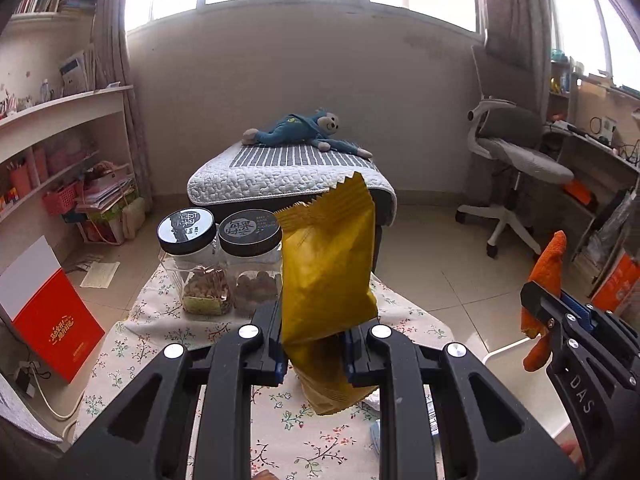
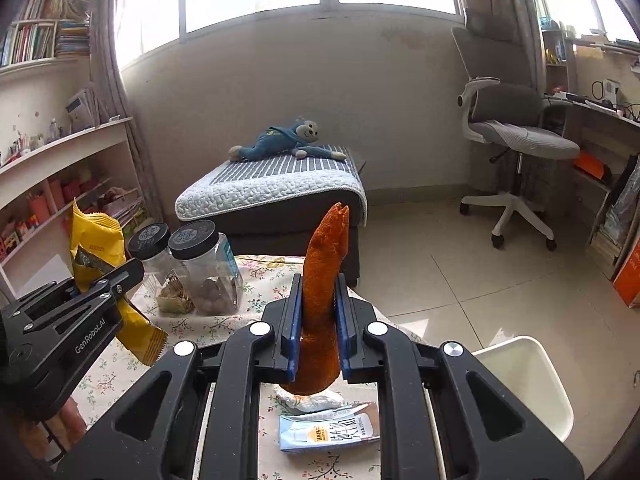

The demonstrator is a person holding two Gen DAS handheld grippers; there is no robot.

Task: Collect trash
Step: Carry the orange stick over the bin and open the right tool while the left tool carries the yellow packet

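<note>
My left gripper (image 1: 314, 340) is shut on a yellow snack wrapper (image 1: 326, 264), which stands upright between its pads above the floral tablecloth (image 1: 136, 336). The same wrapper (image 2: 96, 240) shows at the left of the right wrist view, held by the left gripper (image 2: 108, 280). My right gripper (image 2: 316, 320) is shut on a long orange peel (image 2: 324, 280) that points upward. That orange peel (image 1: 550, 264) and the right gripper (image 1: 540, 308) appear at the right edge of the left wrist view. A flattened light-blue carton (image 2: 328, 428) and a crumpled white wrapper (image 2: 316, 398) lie on the cloth under the right gripper.
Two clear jars with black lids (image 1: 220, 264) stand at the table's far side. A white bin (image 2: 528, 380) sits on the floor to the right of the table. Beyond are a bed with a blue plush monkey (image 1: 304, 132), an office chair (image 1: 516, 160), shelves (image 1: 60, 140) and a red box (image 1: 52, 320).
</note>
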